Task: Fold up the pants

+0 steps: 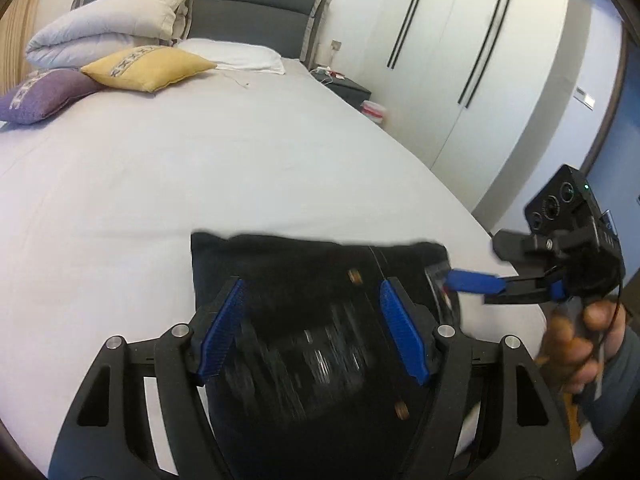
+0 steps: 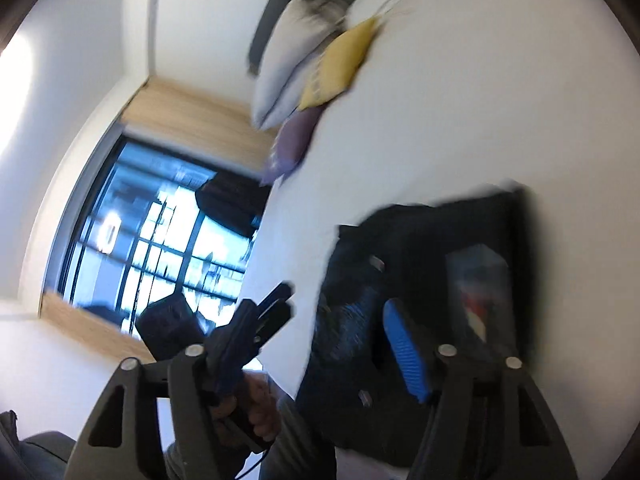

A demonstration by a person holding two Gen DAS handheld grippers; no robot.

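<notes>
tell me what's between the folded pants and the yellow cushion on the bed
Only bare white sheet. In the left wrist view nothing lies on it between the pants and the yellow cushion.

White bed [image 1: 200,168], wardrobe [image 1: 460,60], bright window [image 2: 160,240]

pants [image 1: 320,320] on bed [image 1: 200,184] | pillows [image 1: 148,68] behind (by headboard [image 1: 248,8])
</notes>
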